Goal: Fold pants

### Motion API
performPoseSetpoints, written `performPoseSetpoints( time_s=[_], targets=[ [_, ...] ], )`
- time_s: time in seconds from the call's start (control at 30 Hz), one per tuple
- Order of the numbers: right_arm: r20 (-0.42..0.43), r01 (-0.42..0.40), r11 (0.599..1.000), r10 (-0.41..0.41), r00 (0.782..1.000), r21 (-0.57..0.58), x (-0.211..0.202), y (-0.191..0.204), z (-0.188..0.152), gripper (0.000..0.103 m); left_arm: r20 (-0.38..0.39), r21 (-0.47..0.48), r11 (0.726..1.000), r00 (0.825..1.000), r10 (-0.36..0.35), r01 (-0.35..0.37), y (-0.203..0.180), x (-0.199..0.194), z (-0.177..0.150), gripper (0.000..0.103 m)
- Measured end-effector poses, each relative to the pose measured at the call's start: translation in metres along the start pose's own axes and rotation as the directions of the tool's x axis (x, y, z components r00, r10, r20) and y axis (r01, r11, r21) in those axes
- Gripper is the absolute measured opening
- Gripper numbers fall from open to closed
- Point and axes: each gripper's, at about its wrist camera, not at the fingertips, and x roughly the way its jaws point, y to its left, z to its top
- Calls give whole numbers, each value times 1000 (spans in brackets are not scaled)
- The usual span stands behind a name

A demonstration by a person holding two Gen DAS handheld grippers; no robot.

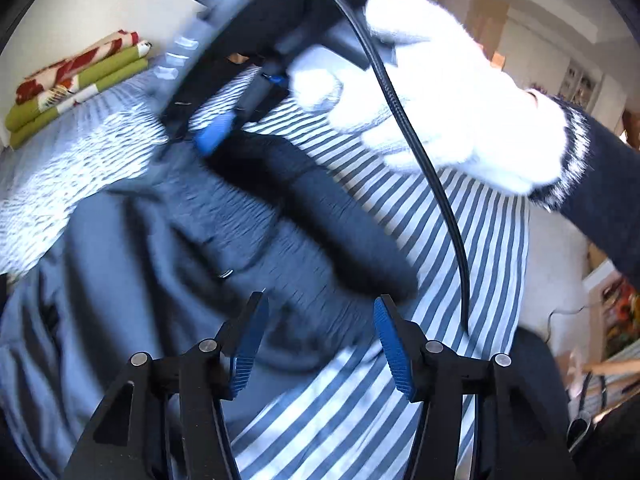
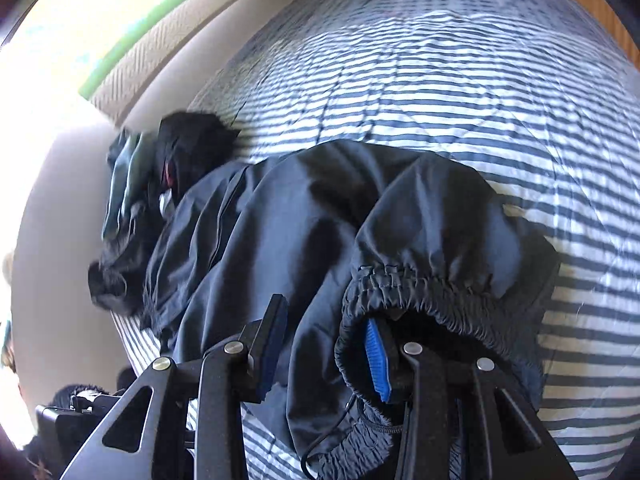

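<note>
The right gripper (image 2: 324, 356) is gripping the dark pants (image 2: 304, 216) by the gathered waistband (image 2: 432, 300), legs trailing ahead; the left gripper (image 1: 318, 344) is hanging half-open and empty above them; better to keep tension, carrying the waistband over evenly.

A home bedroom: a bed under a blue-and-white striped quilt (image 2: 440, 92) fills both views, folded green and floral blankets (image 1: 76, 88) are stacked at upper left, and wooden cabinets (image 1: 492, 20) stand at upper right.
</note>
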Motion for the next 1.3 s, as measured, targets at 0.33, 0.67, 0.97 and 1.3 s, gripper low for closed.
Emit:
performPoseSetpoints(
  time_s=[0.33, 0.67, 0.97, 1.3],
  targets=[
    [23, 39, 994, -42, 999, 98, -50, -48, -19, 35, -76, -72, 997, 997, 17, -22, 18, 75, 3, 9],
    [109, 24, 969, -53, 993, 245, -88, -101, -96, 37, -33, -181, 982, 998, 52, -58, 66, 13, -27, 5],
    [113, 73, 987, -90, 990, 141, -62, -54, -116, 37, 11, -347, 937, 999, 36, -30, 98, -25, -73, 5],
    [97, 122, 978, -107, 990, -167, -26, 29, -111, 44, -17, -342, 937, 998, 64, -66, 116, -41, -54, 8]
  ],
)
